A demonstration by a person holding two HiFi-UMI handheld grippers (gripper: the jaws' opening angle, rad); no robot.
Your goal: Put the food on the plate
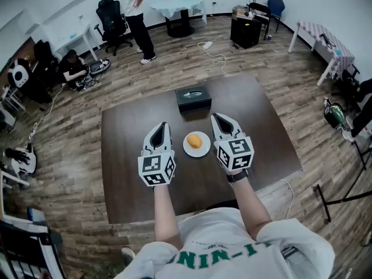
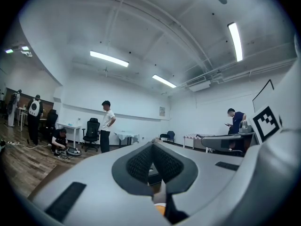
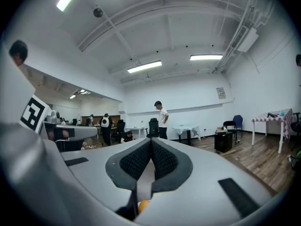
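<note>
This is a large open workroom, part office and part lab. It has a plank floor (image 1: 75, 121), white walls and strip lights (image 2: 109, 59) on a bare ceiling. At upper left stand an office chair (image 1: 110, 15) and a white desk (image 1: 75, 36), with a person (image 1: 72, 68) sitting on the floor among equipment. Loose cables (image 1: 216, 57) trail across the upper centre.

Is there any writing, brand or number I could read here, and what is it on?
Nothing here reads clearly.
shirt: green letters, upside down and partly cut off, not readable.
black box: a pale mark on its lid, too small to read.
wall notice: too small to read.
marker cubes: black and white squares only, no words.
</note>
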